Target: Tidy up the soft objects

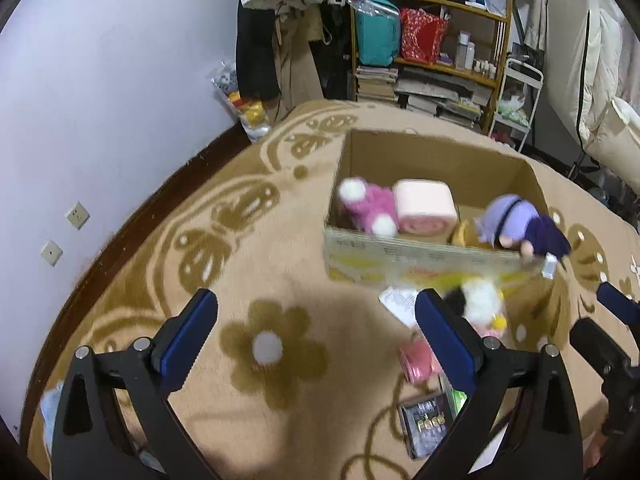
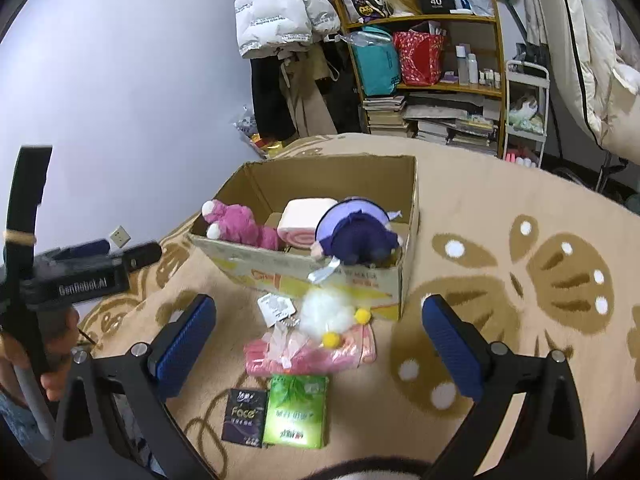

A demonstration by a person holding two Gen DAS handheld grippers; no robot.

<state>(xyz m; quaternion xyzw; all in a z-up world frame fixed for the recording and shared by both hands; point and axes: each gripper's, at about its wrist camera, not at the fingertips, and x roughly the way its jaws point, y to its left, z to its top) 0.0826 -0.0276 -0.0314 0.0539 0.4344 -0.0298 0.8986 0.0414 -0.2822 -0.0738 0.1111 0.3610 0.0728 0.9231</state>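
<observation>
An open cardboard box [image 1: 400, 258] [image 2: 276, 268] stands on the patterned carpet. Inside it lie a pink plush [image 1: 370, 204] [image 2: 240, 226], a pink rolled cushion [image 1: 426, 206] [image 2: 304, 220] and a purple doll [image 1: 520, 224] [image 2: 356, 234] leaning on the front rim. In front of the box, a white fluffy toy [image 1: 482, 300] [image 2: 326, 312] with yellow pom-poms rests on a pink packet [image 2: 308, 356]. My left gripper [image 1: 316, 304] hangs open over bare carpet, left of the toy. My right gripper [image 2: 320, 308] is open above the toy and grips nothing.
A green tissue pack [image 2: 298, 412] and a black sachet [image 2: 244, 416] lie near the pink packet. A loaded wooden shelf [image 2: 440, 80], hanging coats [image 2: 280, 12] and a white cart [image 2: 526, 120] stand behind the carpet. A hand [image 2: 56, 376] holds the left gripper's handle.
</observation>
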